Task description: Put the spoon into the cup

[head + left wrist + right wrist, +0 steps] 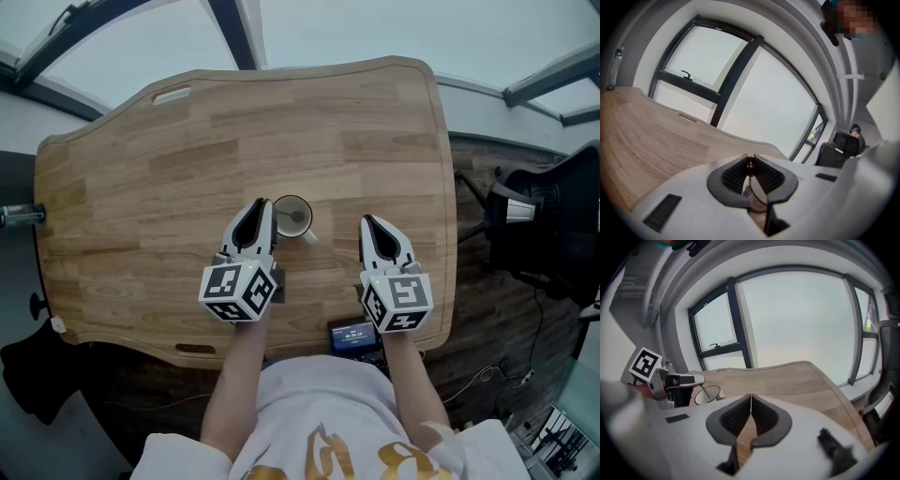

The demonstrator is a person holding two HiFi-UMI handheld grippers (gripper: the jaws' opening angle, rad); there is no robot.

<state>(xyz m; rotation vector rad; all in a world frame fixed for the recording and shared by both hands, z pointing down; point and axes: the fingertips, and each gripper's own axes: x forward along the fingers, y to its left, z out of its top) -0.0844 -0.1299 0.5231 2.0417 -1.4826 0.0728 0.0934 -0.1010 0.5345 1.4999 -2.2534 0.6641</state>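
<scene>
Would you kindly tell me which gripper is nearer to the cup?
Left. The left gripper sits right beside the cup, at its left rim; the right gripper stands clearly apart on its right side.

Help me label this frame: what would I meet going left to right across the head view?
The left gripper, shut on the spoon → cup → right gripper → chair.

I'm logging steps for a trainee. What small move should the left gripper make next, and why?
Probably open the left gripper: its jaws are shut on the spoon, whose lower end seems to reach into the cup, so letting go should drop it in.
</scene>
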